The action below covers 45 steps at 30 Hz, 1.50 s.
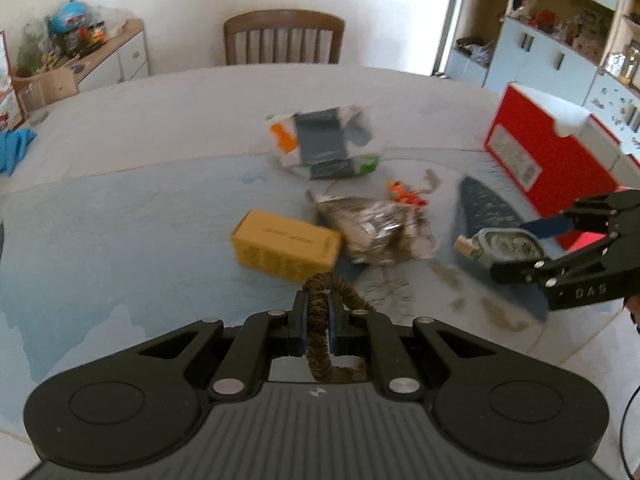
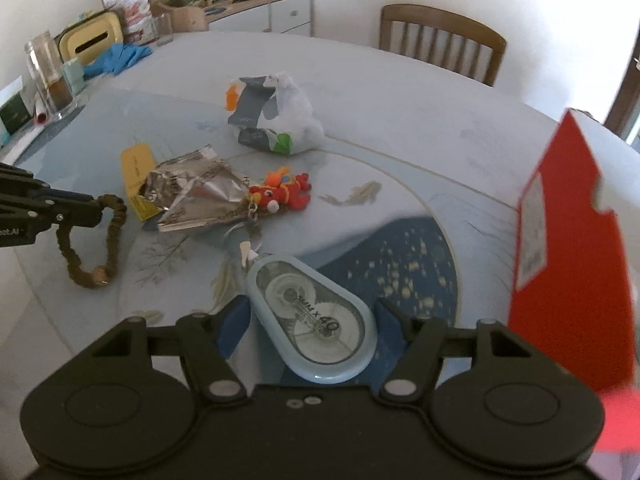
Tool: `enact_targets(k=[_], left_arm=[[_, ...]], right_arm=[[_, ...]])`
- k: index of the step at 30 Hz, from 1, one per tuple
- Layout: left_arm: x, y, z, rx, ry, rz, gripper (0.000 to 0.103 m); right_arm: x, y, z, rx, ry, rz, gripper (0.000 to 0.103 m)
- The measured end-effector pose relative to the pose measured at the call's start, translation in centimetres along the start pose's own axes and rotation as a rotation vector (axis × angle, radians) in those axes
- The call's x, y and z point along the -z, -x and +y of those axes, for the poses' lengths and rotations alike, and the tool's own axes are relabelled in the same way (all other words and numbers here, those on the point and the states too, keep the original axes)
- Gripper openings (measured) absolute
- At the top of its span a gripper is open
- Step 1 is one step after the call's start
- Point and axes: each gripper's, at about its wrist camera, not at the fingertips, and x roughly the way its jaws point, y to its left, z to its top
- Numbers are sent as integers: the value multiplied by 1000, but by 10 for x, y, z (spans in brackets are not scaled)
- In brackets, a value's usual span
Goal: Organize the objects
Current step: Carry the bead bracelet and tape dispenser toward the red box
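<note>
My left gripper (image 1: 318, 320) is shut on a brown fabric hair tie (image 1: 320, 344), which hangs as a loop in the right wrist view (image 2: 90, 240) above the table. My right gripper (image 2: 310, 320) is shut on a light blue correction tape dispenser (image 2: 316, 316), also seen in the left wrist view (image 1: 504, 246), held beside the open red box (image 2: 560, 260). On the table lie a yellow box (image 1: 286, 246), a silver foil packet (image 2: 196, 196), a red and orange toy keychain (image 2: 284, 192) and a white plastic bag (image 2: 276, 114).
The red box (image 1: 536, 160) stands at the table's right side. A glass jar (image 2: 50, 76), a yellow container (image 2: 92, 40) and a blue cloth (image 2: 120, 56) sit at the far left. A wooden chair (image 1: 284, 38) stands behind the table (image 1: 120, 200).
</note>
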Motion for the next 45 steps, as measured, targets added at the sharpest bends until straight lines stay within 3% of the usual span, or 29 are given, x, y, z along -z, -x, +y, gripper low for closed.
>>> enact_targets(k=[13, 24, 34, 45], left_arm=[[-35, 33, -63, 133, -111, -97, 9], [-83, 48, -136, 262, -244, -165, 9], [-137, 41, -201, 322, -291, -202, 9], [-183, 13, -270, 352, -294, -205, 9]], right_arm=[[6, 82, -12, 67, -133, -75, 67], [0, 140, -62, 149, -192, -138, 67], [5, 162, -119, 226, -240, -167, 67], [16, 172, -172, 248, -243, -170, 67]])
